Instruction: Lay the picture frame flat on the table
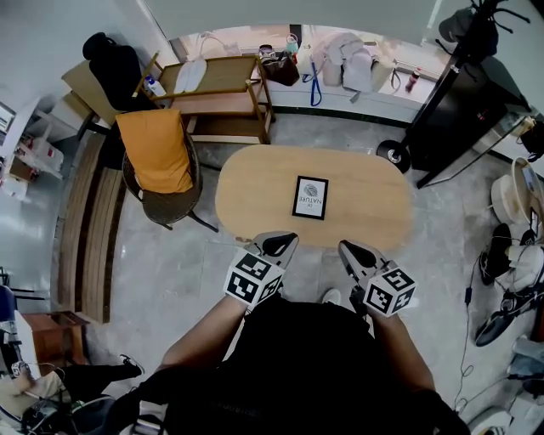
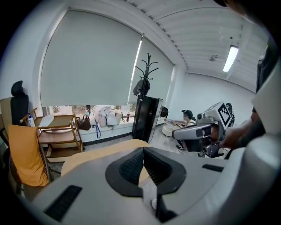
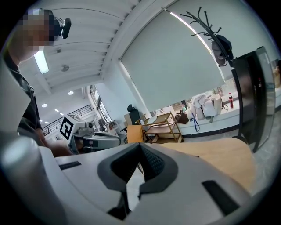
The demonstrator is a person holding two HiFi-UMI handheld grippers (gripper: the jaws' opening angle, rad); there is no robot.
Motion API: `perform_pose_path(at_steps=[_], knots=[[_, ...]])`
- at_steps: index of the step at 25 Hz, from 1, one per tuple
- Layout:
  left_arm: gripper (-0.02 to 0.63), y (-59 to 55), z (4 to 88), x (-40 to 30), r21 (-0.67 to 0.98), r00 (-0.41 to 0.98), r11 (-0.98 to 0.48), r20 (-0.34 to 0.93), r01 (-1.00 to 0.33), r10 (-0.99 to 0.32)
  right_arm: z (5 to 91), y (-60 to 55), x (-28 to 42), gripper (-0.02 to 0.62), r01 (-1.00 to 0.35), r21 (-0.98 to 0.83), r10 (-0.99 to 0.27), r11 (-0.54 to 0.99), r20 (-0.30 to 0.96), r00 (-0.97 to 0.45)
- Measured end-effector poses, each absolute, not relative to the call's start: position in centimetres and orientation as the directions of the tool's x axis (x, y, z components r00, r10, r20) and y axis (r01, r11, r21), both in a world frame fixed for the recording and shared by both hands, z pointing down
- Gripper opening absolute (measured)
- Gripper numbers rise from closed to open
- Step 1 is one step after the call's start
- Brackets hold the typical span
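Oval wooden table (image 1: 255, 187) is the biggest thing here, stretching out straight ahead of both grippers, its near edge right under their tips. Off past the R gripper's (image 1: 348, 249) outer side, well apart, stands a tall black cabinet (image 1: 463, 102) w/ a coat stand (image 1: 480, 25) next to it. Out to the far side of the L gripper (image 1: 283, 242), beside the table's end, sits a chair (image 1: 161, 200) w/ an orange cloth (image 1: 155, 151) draped over its back. Farther ahead, beyond the table & toward the window, is a wooden trolley (image 1: 225, 93) w/ bags and clothes piled on the sill next to it. On the floor to the outside of the R gripper, shoes (image 1: 497, 255) lie scattered. The person (image 1: 306, 365) stands at the near edge, one gripper in each hand, side by side w/ a gap btwn them, both pointing forward and a bit down over the tabletop. L gripper: jaws brought together, pads meeting, nothing btwn them. R gripper: same, jaws fully closed and empty. Each gripper's marker cube sits just behind its jaws. Smallest item, the picture frame (image 1: 310, 197): black border, white print, lies flat & face up near the ctr of the table, ahead of both grippers and roughly in line w/ the gap btwn them, clear of both, touched by neither.
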State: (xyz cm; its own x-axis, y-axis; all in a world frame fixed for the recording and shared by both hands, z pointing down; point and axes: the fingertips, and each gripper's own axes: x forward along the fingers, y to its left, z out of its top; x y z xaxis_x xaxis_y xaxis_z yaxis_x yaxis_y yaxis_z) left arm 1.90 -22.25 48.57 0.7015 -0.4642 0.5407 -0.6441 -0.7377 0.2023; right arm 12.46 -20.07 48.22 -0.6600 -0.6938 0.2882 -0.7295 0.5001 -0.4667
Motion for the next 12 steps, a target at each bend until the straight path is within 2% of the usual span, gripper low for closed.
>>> perform_pose_path(at_steps=[12], knots=[[0.005,-22.87,48.40,1.70,0.204,0.706,-0.740,0.534,-0.641,-0.465,48.24,-20.26,12.30,0.002,-0.735,-0.463,-0.701,0.495,0.288,-0.653]])
